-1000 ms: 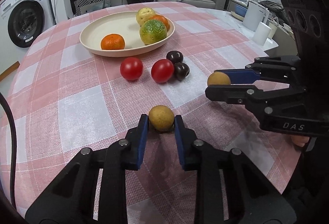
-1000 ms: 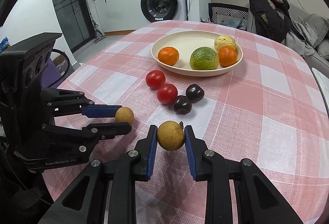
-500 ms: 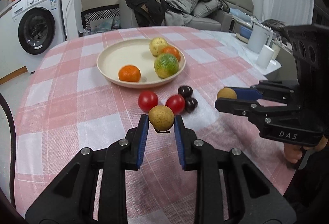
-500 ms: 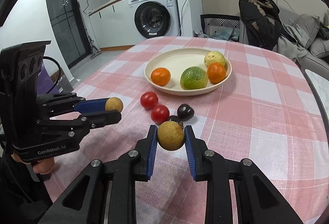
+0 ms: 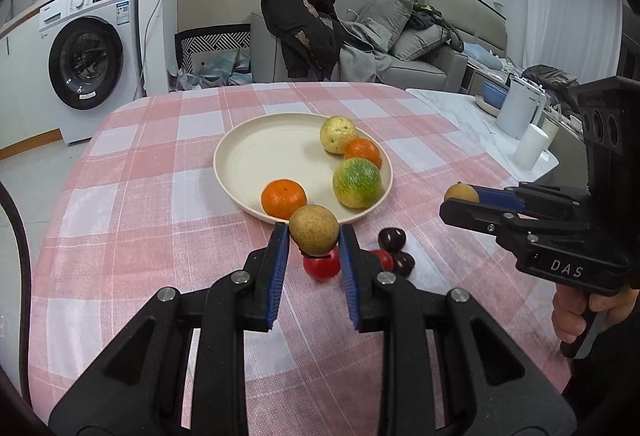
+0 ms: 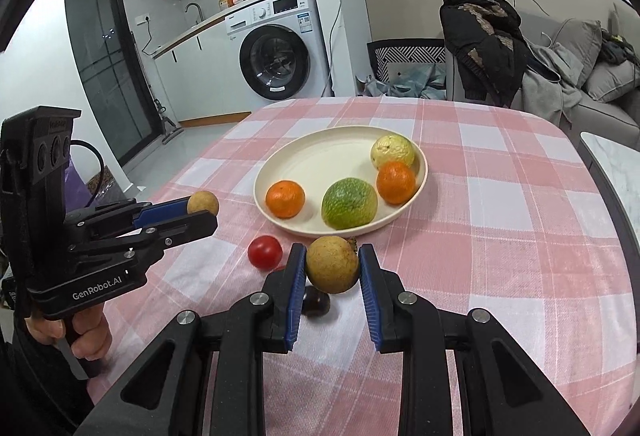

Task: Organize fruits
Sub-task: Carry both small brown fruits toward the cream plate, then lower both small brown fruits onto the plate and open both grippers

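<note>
Left wrist view, left gripper (image 5: 314, 236) pinching brown fruit (image 5: 314, 230), hides tomato (image 5: 320, 268) top, right gripper (image 6: 332, 266) likewise w/ another.

Your left claw (image 5: 313, 256) and right claw (image 6: 333, 278) are black plastic with blue ribbed pads (image 5: 277, 276) and silver screws (image 6: 259, 298); white lettering reads "GenRobot.AI" and "DAS". You wear dark sleeves (image 6: 36, 388).

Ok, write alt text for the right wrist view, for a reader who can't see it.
The right tongs grip a round brown fruit above a pink checked tablecloth. Beyond it, a cream plate holds two oranges, a green fruit and a yellow one; a tomato and a dark fruit lie on the cloth. At left, the left tongs hold a smaller brown fruit.
</note>
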